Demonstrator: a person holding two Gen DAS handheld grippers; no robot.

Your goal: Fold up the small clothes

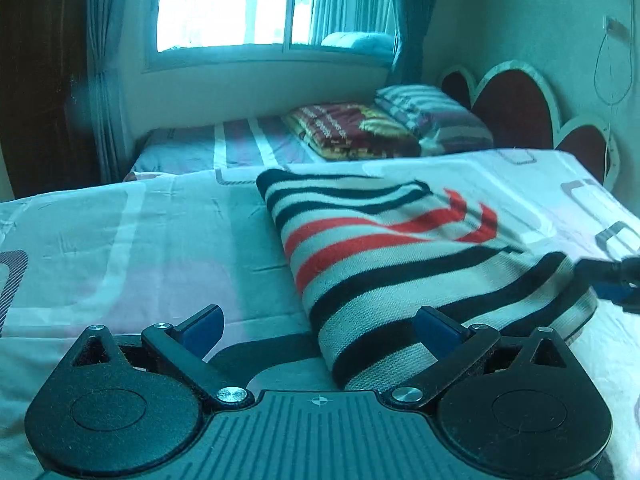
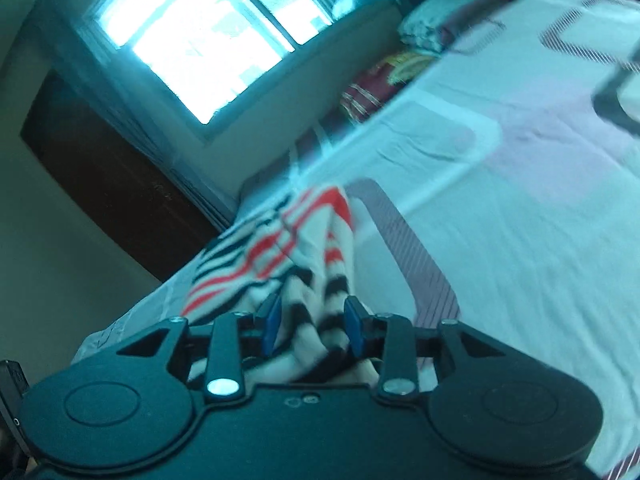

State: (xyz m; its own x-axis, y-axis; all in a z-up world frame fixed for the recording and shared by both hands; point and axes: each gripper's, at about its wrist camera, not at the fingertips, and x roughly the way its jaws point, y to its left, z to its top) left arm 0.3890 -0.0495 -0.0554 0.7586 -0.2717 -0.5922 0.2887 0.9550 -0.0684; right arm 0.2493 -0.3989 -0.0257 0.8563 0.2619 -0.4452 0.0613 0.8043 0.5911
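- The striped garment (image 1: pixel 392 256), knit in black, white and red bands, lies folded on the patterned bed sheet (image 1: pixel 140 248), its long side running from the near edge toward the far edge of the bed.
- The left gripper (image 1: pixel 320 330) hovers low over the near end of the garment with its jaws spread wide; the right-hand pad sits over the cloth, the other over bare sheet, and nothing is pinched between them.
- The right gripper (image 2: pixel 314 326) has a bunch of the striped cloth between its blue pads (image 2: pixel 272 322), which look pressed on the fabric; this view is tilted and blurred.
- In the left wrist view the right gripper's tip (image 1: pixel 612 280) shows at the garment's right corner.
- Beyond the bed's far edge lies a second bed with a folded maroon blanket (image 1: pixel 348 132) and a striped pillow (image 1: pixel 432 116), well apart from the garment.
- A scalloped headboard (image 1: pixel 516 104) stands at the right wall; a window (image 1: pixel 240 4) with curtains fills the back wall.
- Left of the garment the sheet lies flat and bare right to the bed's edge.
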